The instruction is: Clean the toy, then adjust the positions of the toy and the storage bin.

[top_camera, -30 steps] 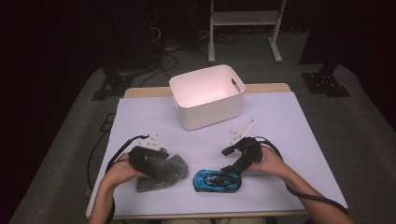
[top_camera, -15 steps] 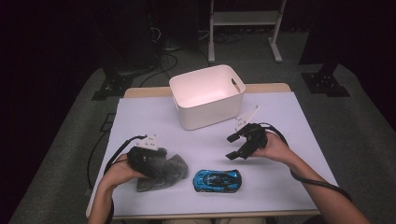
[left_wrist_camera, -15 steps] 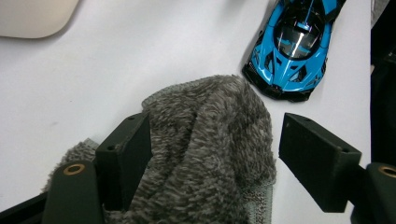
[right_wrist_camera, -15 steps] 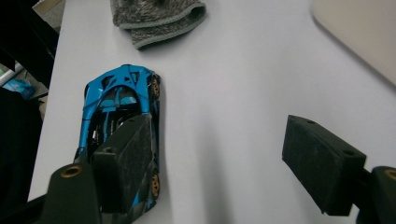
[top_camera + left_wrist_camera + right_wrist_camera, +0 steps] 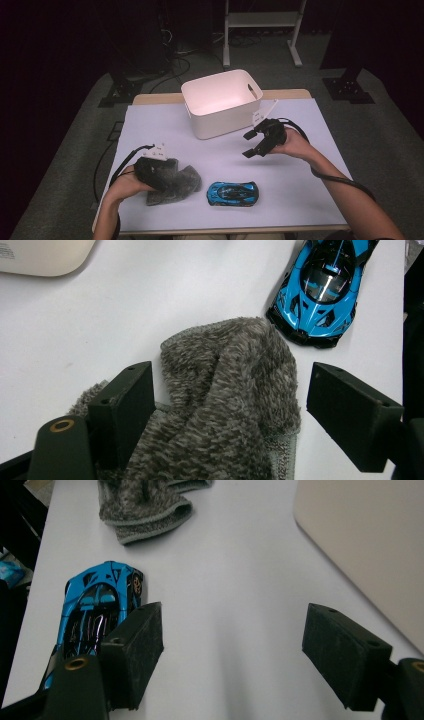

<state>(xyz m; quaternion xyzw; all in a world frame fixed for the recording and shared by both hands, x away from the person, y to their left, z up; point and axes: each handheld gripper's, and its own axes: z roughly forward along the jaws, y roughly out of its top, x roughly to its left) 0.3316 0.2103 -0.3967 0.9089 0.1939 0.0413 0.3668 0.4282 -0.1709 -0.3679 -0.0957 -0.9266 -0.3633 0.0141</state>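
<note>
A white plastic bin is seen at the far middle of a table covered in white; its pale interior appears bare, though the near inner wall is hidden. A grey fleecy cloth is bunched at the near left, with the left gripper set over it: its jaws have just been opening, and the right pad is seen clear of the fabric lying between them. A blue toy car is parked just beside the cloth. The right gripper is held spread and empty above the table, near the bin. Dark floor, cables and stand legs are seen beyond.
</note>
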